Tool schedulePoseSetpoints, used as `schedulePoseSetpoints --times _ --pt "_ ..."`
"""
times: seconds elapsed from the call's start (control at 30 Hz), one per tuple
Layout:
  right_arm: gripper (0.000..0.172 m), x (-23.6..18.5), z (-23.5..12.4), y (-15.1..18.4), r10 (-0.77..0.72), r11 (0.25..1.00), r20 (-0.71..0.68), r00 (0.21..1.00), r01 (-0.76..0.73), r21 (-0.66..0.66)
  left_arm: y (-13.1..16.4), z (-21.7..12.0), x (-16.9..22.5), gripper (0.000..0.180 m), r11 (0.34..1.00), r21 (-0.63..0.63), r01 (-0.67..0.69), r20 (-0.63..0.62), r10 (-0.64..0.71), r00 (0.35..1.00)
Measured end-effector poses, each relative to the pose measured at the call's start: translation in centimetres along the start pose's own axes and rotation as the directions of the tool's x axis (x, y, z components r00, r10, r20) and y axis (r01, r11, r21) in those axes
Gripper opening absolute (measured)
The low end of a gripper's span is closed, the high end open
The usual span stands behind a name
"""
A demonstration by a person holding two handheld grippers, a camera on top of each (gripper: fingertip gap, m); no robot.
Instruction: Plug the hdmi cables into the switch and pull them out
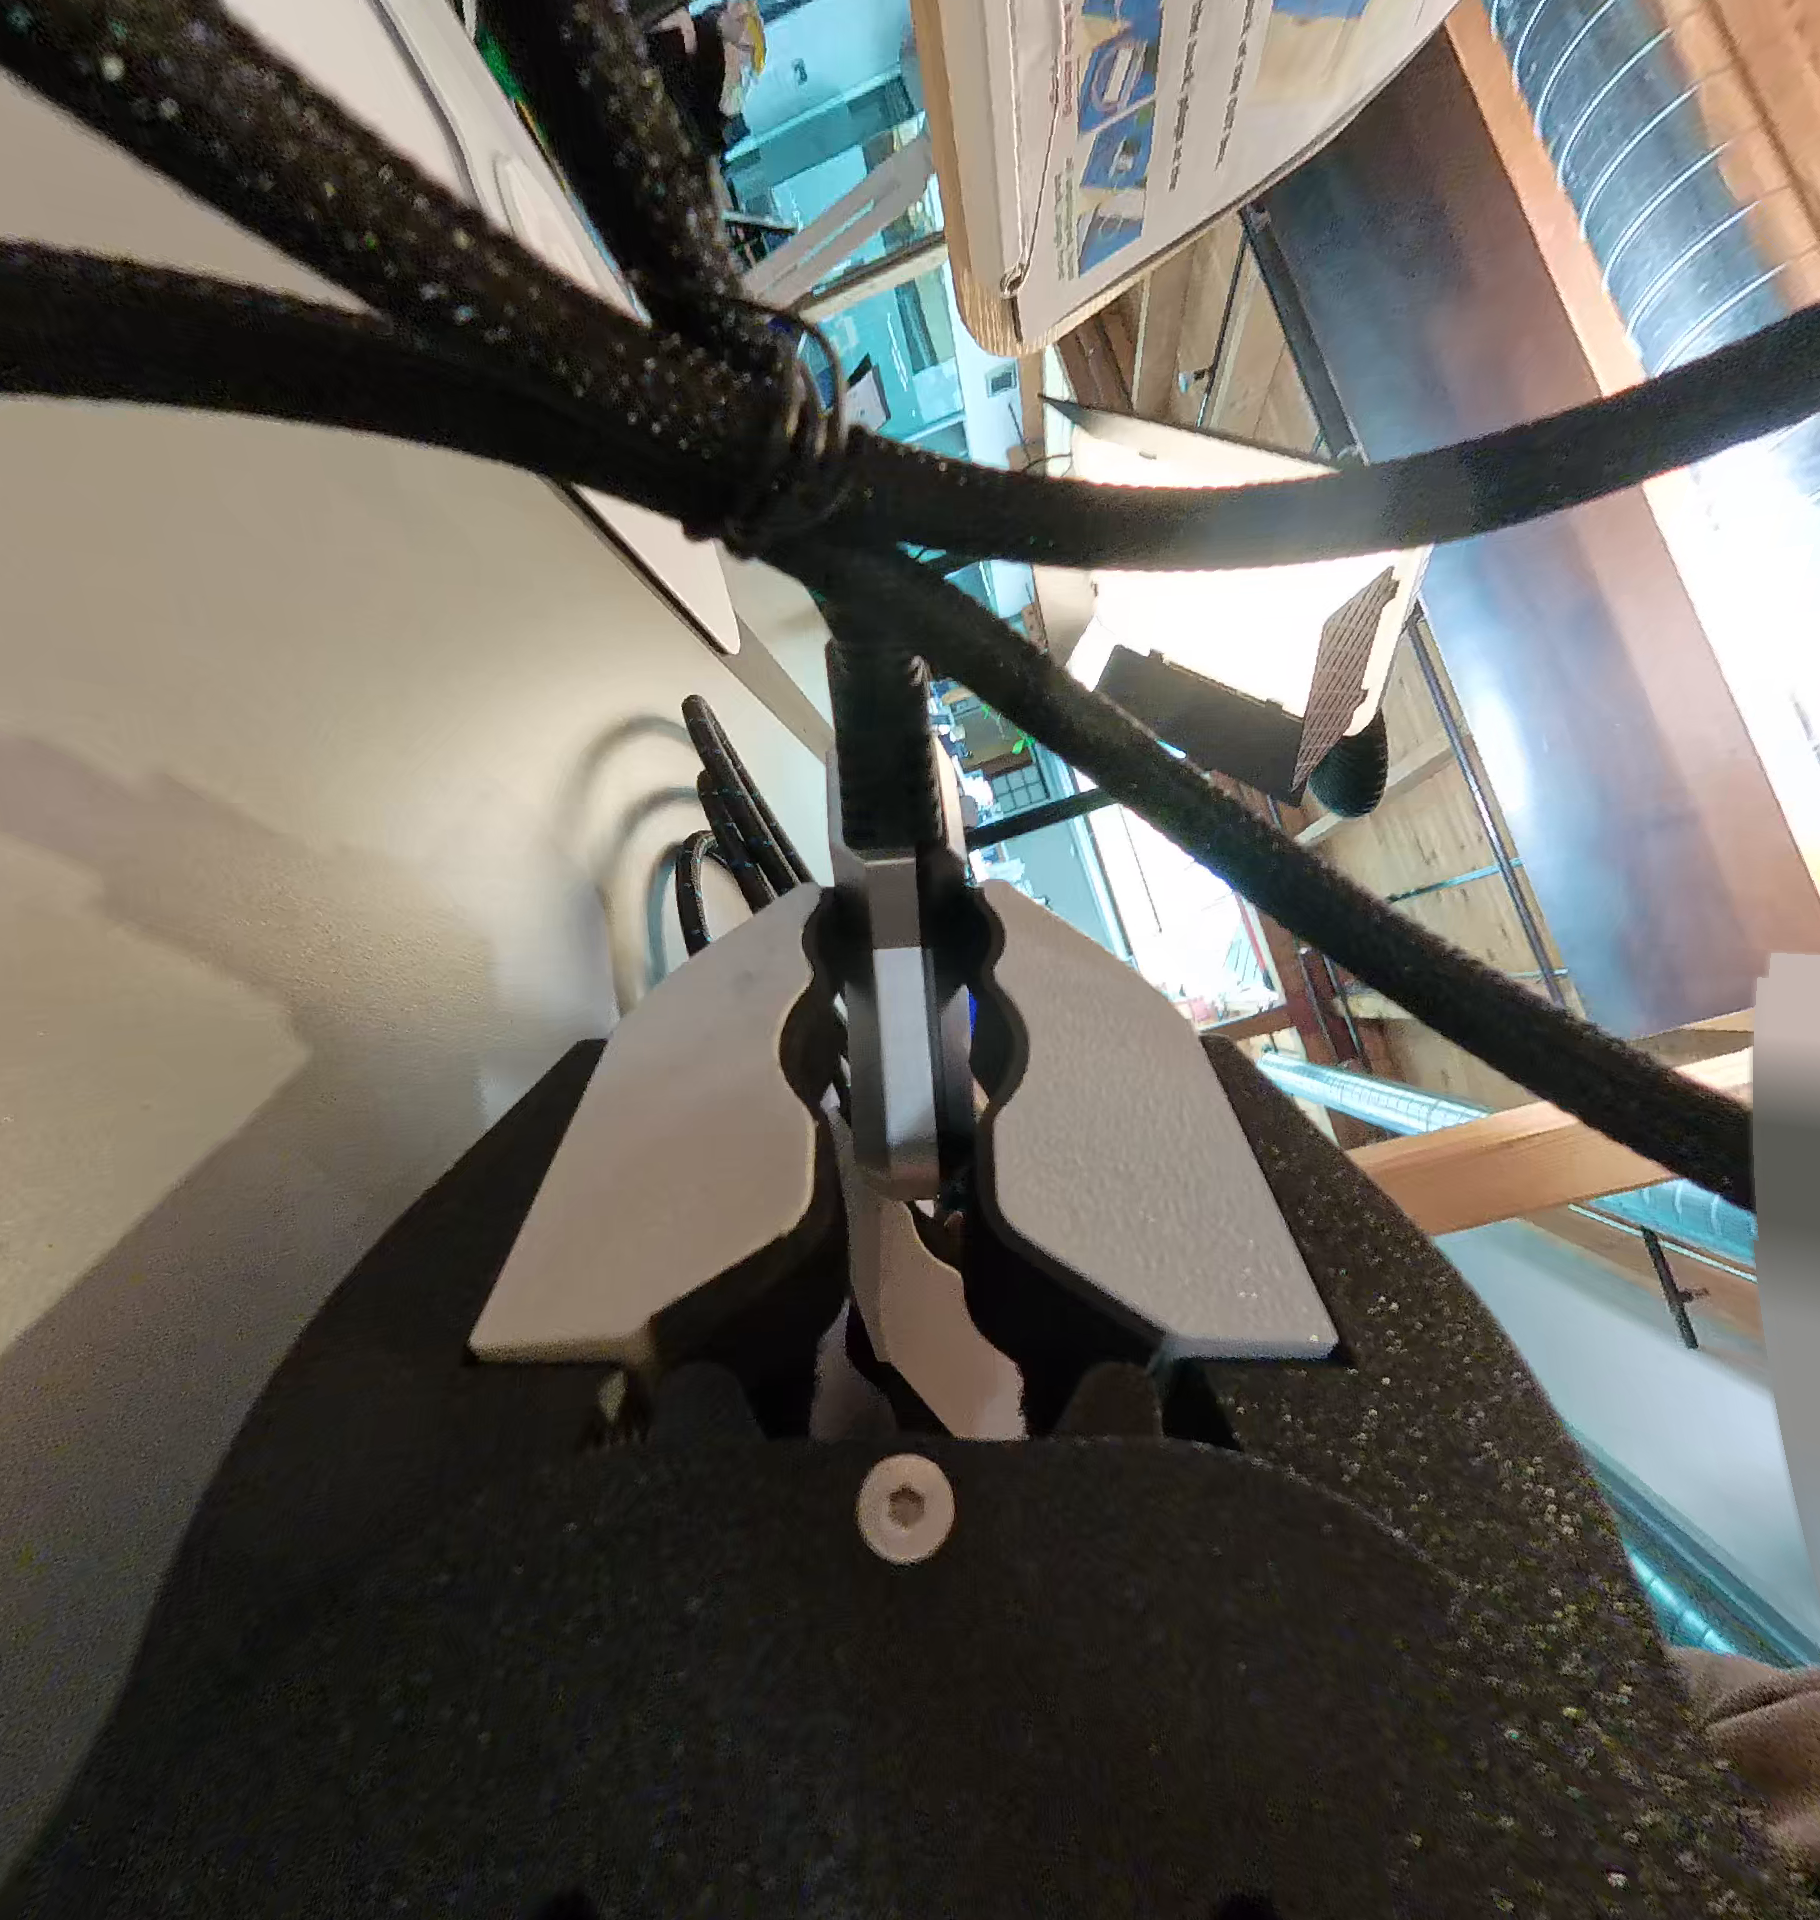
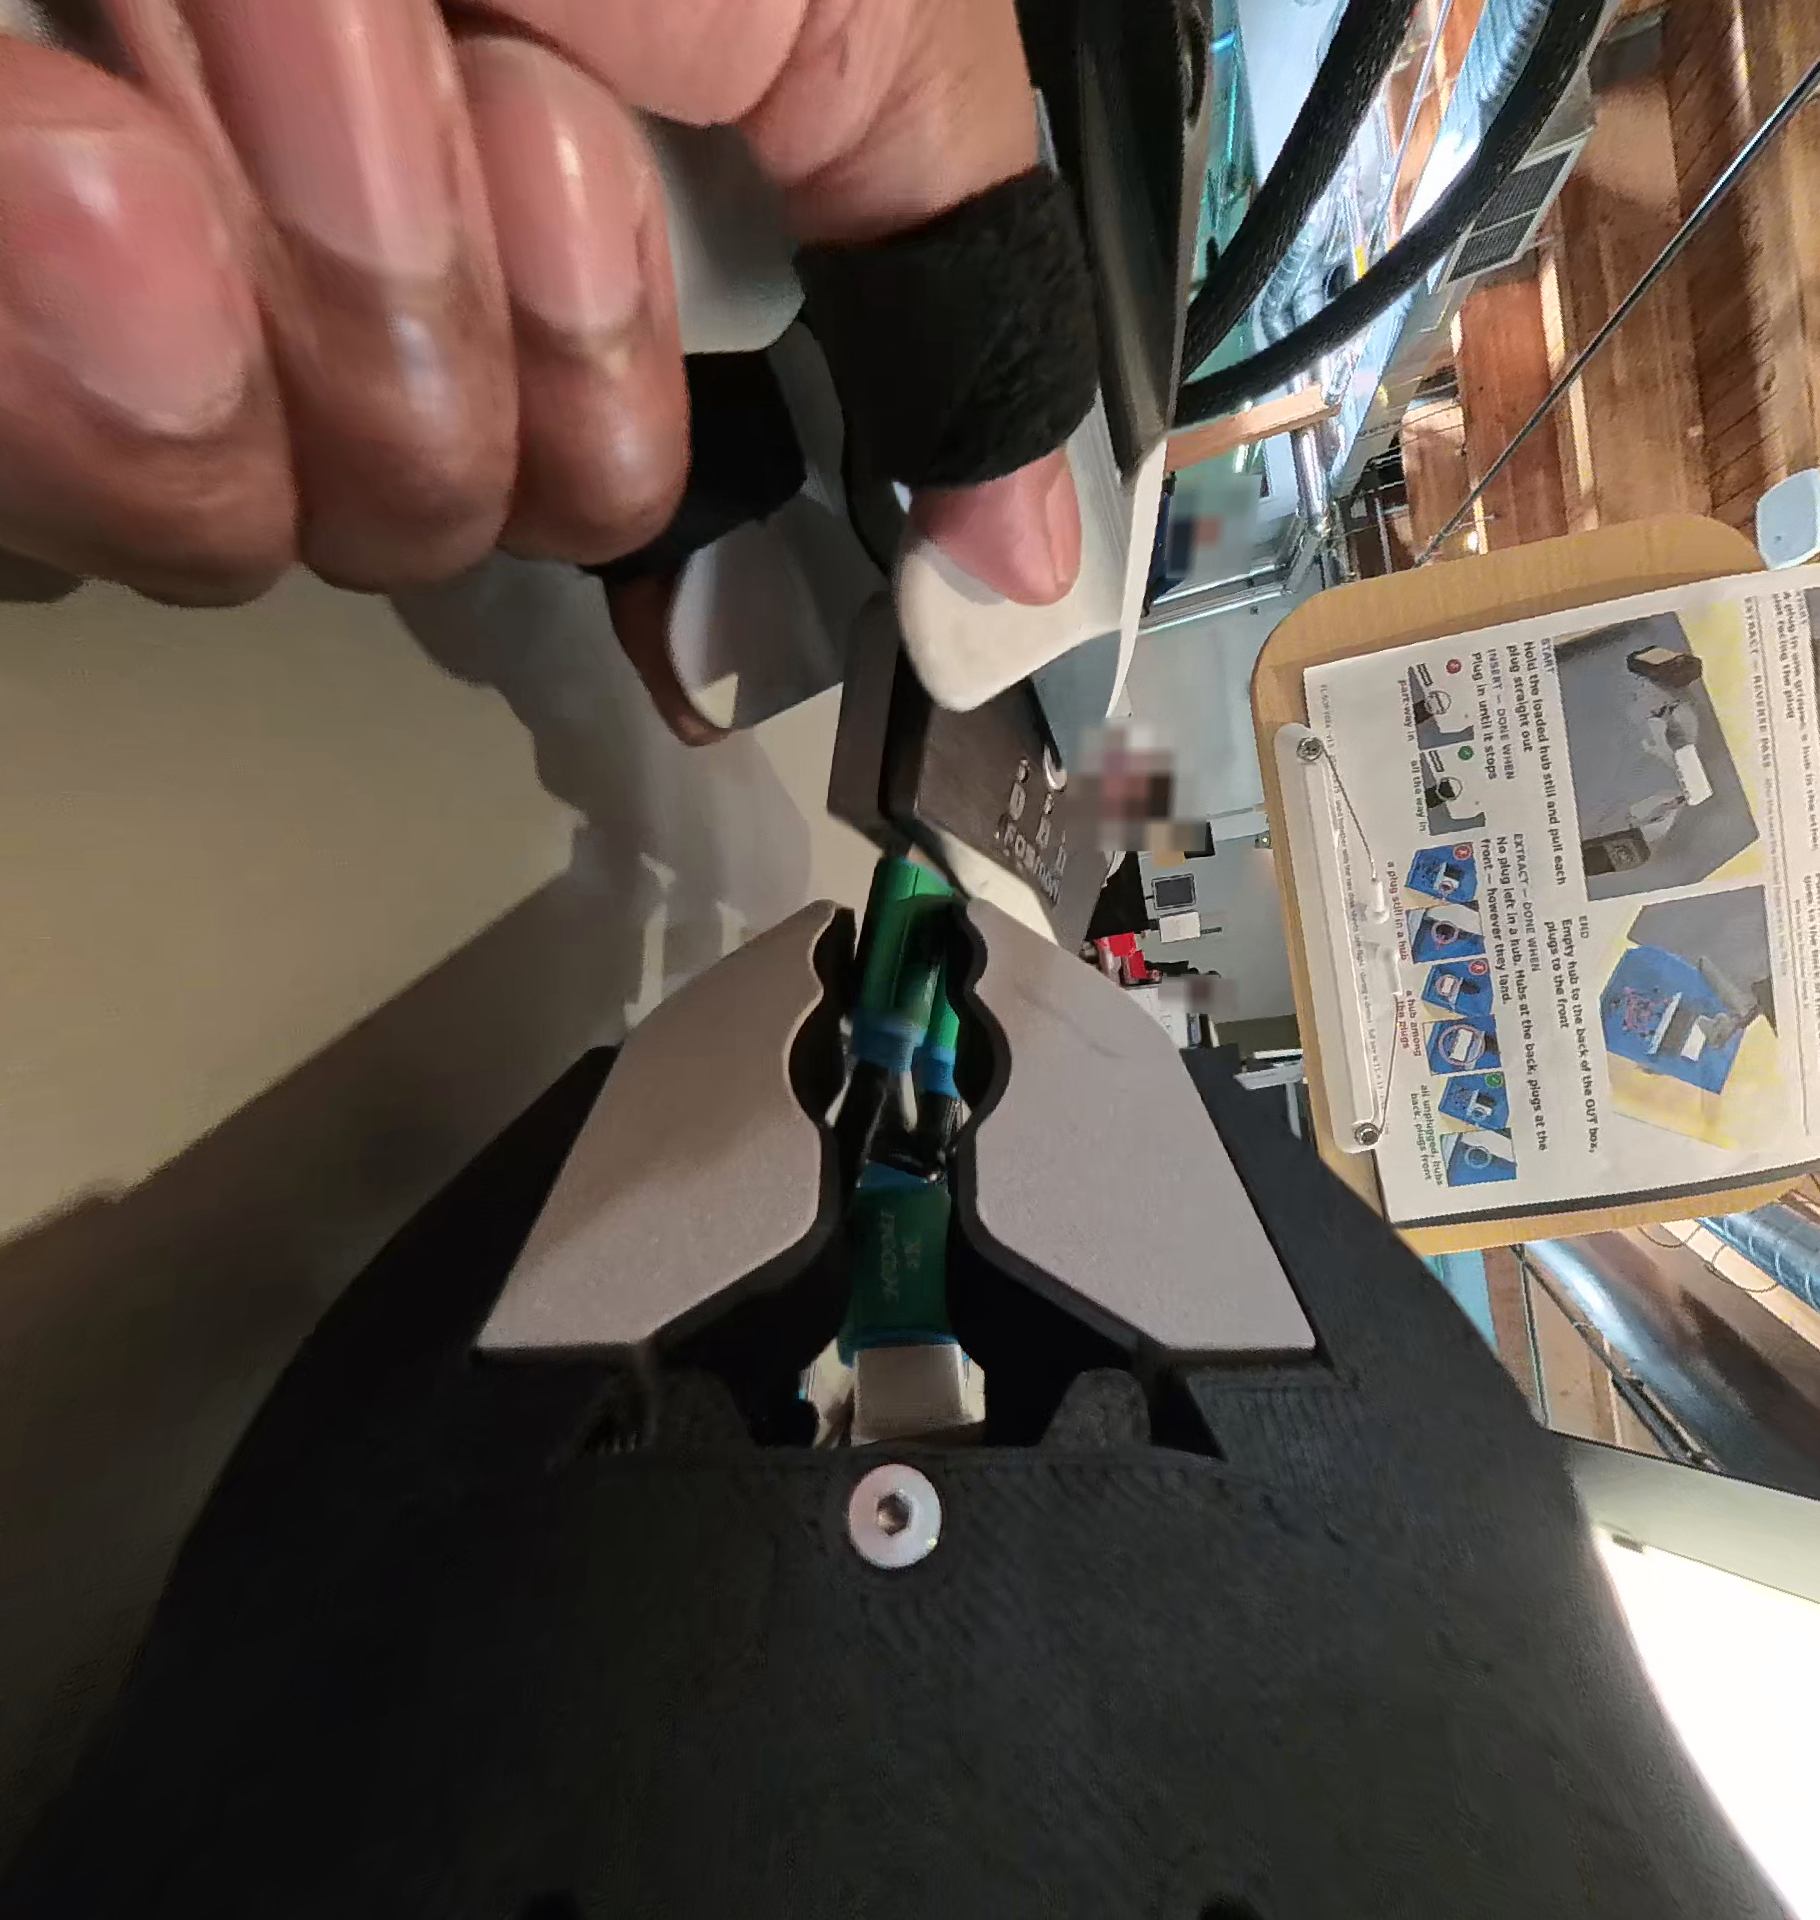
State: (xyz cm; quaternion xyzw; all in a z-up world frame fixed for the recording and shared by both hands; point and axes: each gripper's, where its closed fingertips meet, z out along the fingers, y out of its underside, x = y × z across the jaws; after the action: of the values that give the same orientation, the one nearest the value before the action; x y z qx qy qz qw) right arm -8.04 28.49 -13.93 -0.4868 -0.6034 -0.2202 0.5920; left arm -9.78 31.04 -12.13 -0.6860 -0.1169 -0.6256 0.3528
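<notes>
A: Left wrist view, item one: left tool (image 1: 901, 997), its grey fingers (image 1: 677, 1122) clamped on a slim grey metal hub (image 1: 890, 1049), held edge-on. A black braided cable (image 1: 875, 748) leaves the hub's far end and joins a knot of braided cables (image 1: 781, 447) strung across the view. Cream tabletop (image 1: 262, 727) to one side.

B: Hazard?

A: As I judge it, the cable tangle could snag and twist the hub in the pads.

B: Right wrist view?

A: Right tool (image 2: 901, 1013) clamped on a green plug (image 2: 885, 966) with blue bands; its nose points at the dark end of the hub (image 2: 870, 727), just short of it or touching, I cannot tell which. A hand (image 2: 314, 291) grips the other tool behind. A clipboard with a printed sheet (image 2: 1560, 883) stands off to the side.

B: Hazard?

A: The plug sits slightly tilted to the hub; it could bind or slip.
</notes>
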Motion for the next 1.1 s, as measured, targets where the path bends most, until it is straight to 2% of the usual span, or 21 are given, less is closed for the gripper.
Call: schedulePoseSetpoints --times 0.17,0.43,0.6,0.87,1.1 --pt "0.015 0.2 0.1 0.3 0.013 1.000 -0.002 1.000 -0.013 -0.012 0.3 0.4 0.0 0.022 1.000 -0.001 -0.006 0.011 0.006 1.000" --pt "0.021 0.7 -0.1 -0.7 0.015 0.999 -0.064 0.998 -0.012 0.044 -1.4 -0.3 0.8 0.021 0.992 0.118 -0.042 -0.040 0.047 0.998" --pt "0.015 0.6 -0.3 -1.0 0.016 0.998 -0.066 0.998 -0.012 0.057 -2.7 -1.3 0.8 0.021 0.981 0.193 -0.026 -0.061 0.039 0.997" --pt "0.014 0.6 -0.1 -0.5 0.017 0.999 -0.056 0.998 -0.015 0.035 -2.5 -1.0 1.0 0.022 0.985 0.172 0.002 -0.091 0.014 0.996" --pt "0.014 0.6 0.0 -0.1 0.072 0.997 -0.013 0.997 -0.071 0.030 -2.2 -0.3 1.4 0.022 0.985 0.159 -0.069 -0.072 0.081 0.994"
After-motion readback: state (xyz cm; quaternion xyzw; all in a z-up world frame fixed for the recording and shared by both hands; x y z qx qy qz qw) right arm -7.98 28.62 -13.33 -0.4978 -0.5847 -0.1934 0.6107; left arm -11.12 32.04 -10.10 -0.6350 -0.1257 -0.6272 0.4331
